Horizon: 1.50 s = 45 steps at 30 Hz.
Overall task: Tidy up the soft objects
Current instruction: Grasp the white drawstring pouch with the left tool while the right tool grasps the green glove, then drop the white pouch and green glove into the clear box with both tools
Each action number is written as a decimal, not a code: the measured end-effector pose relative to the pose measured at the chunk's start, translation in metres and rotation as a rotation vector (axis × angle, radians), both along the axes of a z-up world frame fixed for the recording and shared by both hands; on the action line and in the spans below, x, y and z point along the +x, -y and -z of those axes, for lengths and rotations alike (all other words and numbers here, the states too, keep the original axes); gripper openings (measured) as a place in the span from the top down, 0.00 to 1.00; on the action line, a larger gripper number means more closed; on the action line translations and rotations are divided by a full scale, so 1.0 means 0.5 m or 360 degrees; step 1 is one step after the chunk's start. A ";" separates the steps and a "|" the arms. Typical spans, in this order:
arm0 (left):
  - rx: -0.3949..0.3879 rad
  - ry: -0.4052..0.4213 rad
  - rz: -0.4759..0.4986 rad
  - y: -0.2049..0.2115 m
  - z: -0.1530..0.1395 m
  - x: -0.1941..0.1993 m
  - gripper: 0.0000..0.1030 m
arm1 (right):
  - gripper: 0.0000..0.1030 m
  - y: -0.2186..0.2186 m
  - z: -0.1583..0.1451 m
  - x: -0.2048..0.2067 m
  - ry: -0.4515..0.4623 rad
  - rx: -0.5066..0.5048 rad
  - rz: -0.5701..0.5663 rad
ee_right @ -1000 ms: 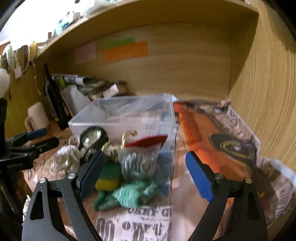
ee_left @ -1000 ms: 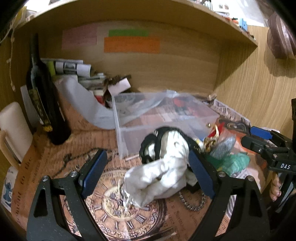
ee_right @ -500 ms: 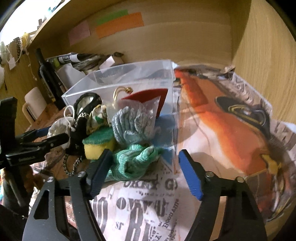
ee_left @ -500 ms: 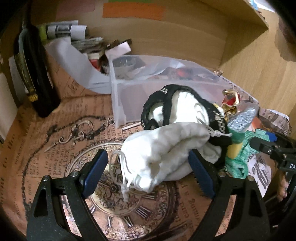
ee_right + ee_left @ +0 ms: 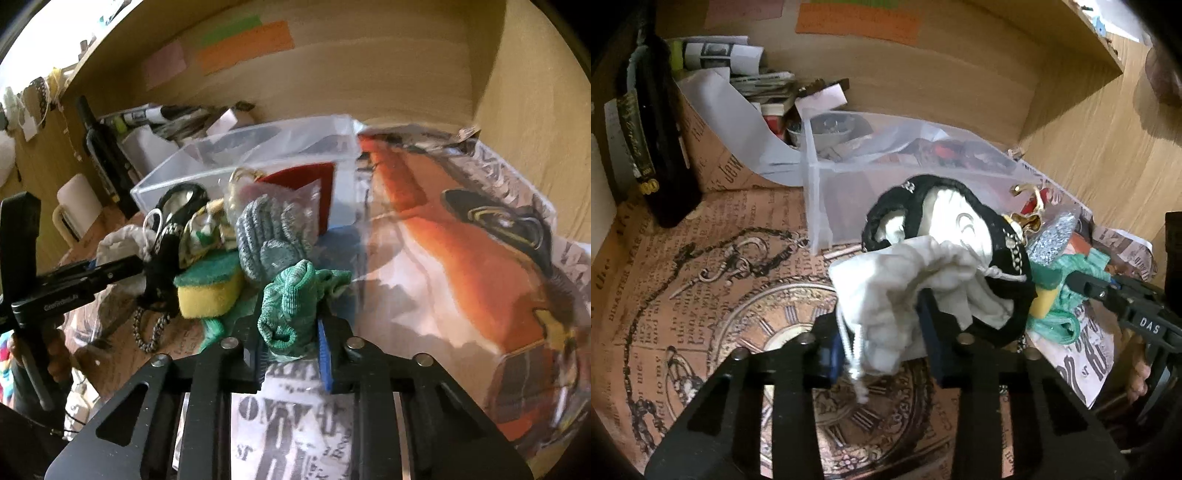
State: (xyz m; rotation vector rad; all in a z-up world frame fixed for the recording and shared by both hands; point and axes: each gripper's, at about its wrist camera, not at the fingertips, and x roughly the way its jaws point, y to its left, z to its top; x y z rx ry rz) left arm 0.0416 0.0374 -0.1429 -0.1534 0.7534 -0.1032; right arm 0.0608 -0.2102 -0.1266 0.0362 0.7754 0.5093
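A pile of soft things lies in front of a clear plastic box (image 5: 820, 206). My left gripper (image 5: 882, 343) is shut on a white drawstring pouch (image 5: 897, 280), which rests against a black-rimmed white pouch (image 5: 945, 218). My right gripper (image 5: 290, 343) is shut on a green knitted cloth (image 5: 291, 299). Behind it lie a yellow and green sponge (image 5: 210, 284) and a bag of grey knitted pieces (image 5: 273, 232). The clear box also shows in the right wrist view (image 5: 229, 162). The left gripper appears at the left of that view (image 5: 107, 273).
A dark wine bottle (image 5: 653, 122) stands at the left, with rolled papers and clutter (image 5: 750, 74) against the back wall. A white mug (image 5: 77, 210) stands by the bottle. Printed paper covers the desk (image 5: 701, 295). A wooden side wall (image 5: 535, 110) closes the right.
Both grippers moved forward and down onto the pile and shut: the left on the white drawstring pouch, the right on the green knitted cloth.
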 end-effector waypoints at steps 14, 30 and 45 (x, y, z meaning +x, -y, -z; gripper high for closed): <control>0.0047 0.0205 -0.0076 -0.020 -0.092 -0.022 0.84 | 0.82 0.061 -0.095 0.007 0.0292 0.0012 0.0223; 0.0090 0.0471 -0.0084 -0.019 -0.216 0.025 0.86 | 0.82 0.020 -0.211 0.054 0.0620 0.0138 0.0162; 0.0138 0.0438 -0.0082 -0.015 -0.240 0.177 0.86 | 0.81 -0.077 -0.184 0.150 0.0517 0.0057 -0.0010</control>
